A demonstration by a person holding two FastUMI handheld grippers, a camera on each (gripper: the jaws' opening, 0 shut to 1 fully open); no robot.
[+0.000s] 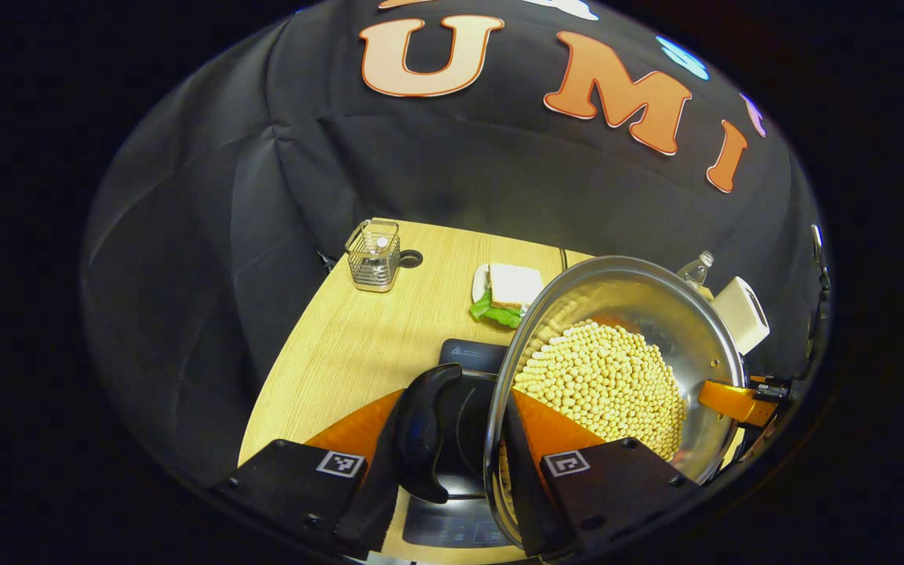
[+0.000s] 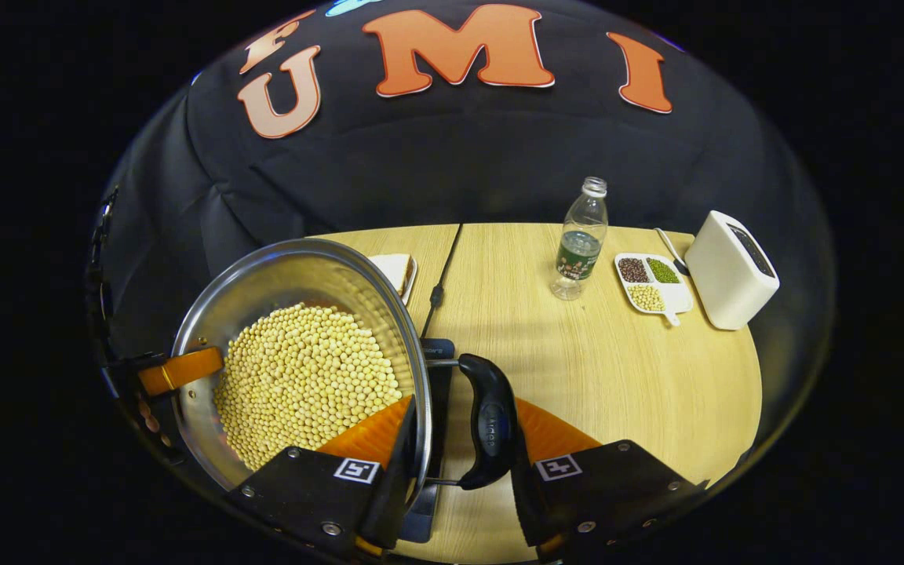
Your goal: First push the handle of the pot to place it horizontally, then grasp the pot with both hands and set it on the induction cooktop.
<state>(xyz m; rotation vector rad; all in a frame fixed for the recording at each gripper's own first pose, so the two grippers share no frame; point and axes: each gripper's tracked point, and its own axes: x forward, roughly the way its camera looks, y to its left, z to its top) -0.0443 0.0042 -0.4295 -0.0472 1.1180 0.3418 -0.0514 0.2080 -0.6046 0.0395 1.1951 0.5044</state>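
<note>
A steel pot (image 1: 656, 314) full of pale yellow beans (image 1: 601, 384) hangs between both grippers over the black induction cooktop (image 1: 472, 355). In the left gripper view, my left gripper (image 1: 458, 408) is shut across the pot's rim and its black side handle (image 1: 424, 428), with one finger inside the wall. The right gripper (image 1: 742, 400) shows at the pot's far side. In the right gripper view, my right gripper (image 2: 464, 412) is shut the same way on the pot (image 2: 295, 271) and the other black handle (image 2: 491, 420). I cannot tell whether the pot touches the cooktop (image 2: 440, 349).
On the wooden table (image 2: 617, 377) stand a wire basket (image 1: 373, 255), a sandwich on a plate (image 1: 511, 290), a plastic bottle (image 2: 580, 239), a divided dish of beans (image 2: 650, 282) and a white box-shaped appliance (image 2: 730, 271). A cable (image 2: 440, 271) runs back from the cooktop.
</note>
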